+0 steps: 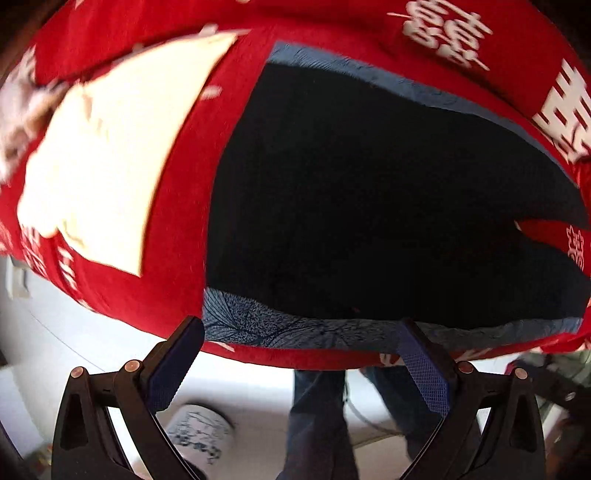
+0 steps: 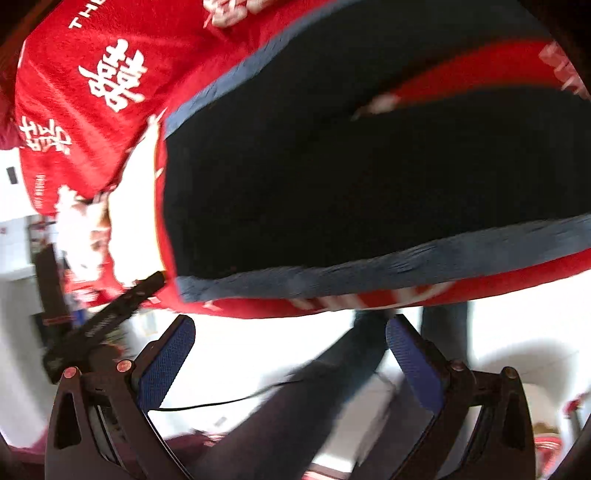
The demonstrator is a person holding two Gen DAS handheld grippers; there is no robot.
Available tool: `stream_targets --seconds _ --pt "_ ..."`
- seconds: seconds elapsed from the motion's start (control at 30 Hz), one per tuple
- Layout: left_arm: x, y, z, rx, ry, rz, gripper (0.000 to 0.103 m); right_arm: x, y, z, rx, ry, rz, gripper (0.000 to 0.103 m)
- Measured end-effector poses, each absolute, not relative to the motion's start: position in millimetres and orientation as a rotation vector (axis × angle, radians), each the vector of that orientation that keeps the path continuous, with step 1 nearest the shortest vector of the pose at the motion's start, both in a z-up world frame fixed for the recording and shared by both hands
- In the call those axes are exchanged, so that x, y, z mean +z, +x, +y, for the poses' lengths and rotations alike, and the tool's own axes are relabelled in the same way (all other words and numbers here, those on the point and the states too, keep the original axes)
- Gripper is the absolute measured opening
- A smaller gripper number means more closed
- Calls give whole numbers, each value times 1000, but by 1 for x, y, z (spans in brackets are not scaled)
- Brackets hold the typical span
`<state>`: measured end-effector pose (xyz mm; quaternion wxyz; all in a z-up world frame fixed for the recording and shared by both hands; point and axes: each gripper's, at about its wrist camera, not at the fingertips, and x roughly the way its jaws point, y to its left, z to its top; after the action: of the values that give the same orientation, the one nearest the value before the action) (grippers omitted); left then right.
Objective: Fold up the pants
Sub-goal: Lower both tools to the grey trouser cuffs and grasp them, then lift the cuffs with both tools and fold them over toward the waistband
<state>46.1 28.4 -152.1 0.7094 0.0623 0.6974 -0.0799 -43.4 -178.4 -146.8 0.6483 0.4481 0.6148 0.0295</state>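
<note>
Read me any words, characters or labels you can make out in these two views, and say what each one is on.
"囍", white double-happiness characters, printed on the red cloth.
"TH...", white letters at the red cloth's top edge in the right wrist view, cut off.
Small white print on the left hand-held gripper: too blurred to read.
Dark pants: no text visible.

— What can be read on the red cloth (image 2: 74,122)?
— Large white double-happiness characters "囍" (image 2: 116,75) are printed on it, and the white letters "TH" (image 2: 78,20) are seen at its upper edge, cut off by the frame.
— And in the left wrist view?
— The same white characters (image 1: 441,31) are seen on the red cloth, blurred.
</note>
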Motion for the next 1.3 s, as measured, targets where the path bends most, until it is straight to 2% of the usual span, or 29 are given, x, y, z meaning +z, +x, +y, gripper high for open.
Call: stream_targets --seconds 0.03,0.1,0.37,0.6,0.77,0.8,0.83,0.93,1.1,1.13,1.17,1.2,1.3 --pt "-160 45 37 -170 96 1549 103 -157 -40 -170 97 1040 1394 82" --pt "-169 43 51 -156 45 1538 103 -185 -34 -150 170 1091 1396 63" --pt "-203 27 95 -212 -222 1535 103 -245 -37 -108 275 1228 1311 62" --pt "-207 24 95 -262 -268 1529 103 -259 -58 -137 185 1257 1225 62" --pt "-202 19 99 -300 -328 1535 103 -268 -54 -152 184 1412 1137 62" --pt "-202 18 99 -311 -336 1541 103 -267 -53 -151 189 1426 1131 46" --pt "-204 17 97 -322 -339 1552 103 -266 -52 -151 202 1441 1117 24" --pt "-212 12 86 -392 -419 1593 103 -243 -54 -156 272 1476 1033 15" --pt "-225 24 70 -364 -592 1569 103 -211 -49 -164 358 1430 1012 15" --pt "-229 29 70 -340 -622 1561 99 -209 -48 -166 367 1423 1016 15" --pt "-233 34 71 -321 -650 1552 90 -208 -46 -167 378 1407 1029 15" --pt "-236 38 70 -311 -651 1558 72 -208 -47 -163 383 1398 1041 15" --pt "-238 41 67 -317 -604 1558 70 -215 -52 -165 347 1375 1085 19"
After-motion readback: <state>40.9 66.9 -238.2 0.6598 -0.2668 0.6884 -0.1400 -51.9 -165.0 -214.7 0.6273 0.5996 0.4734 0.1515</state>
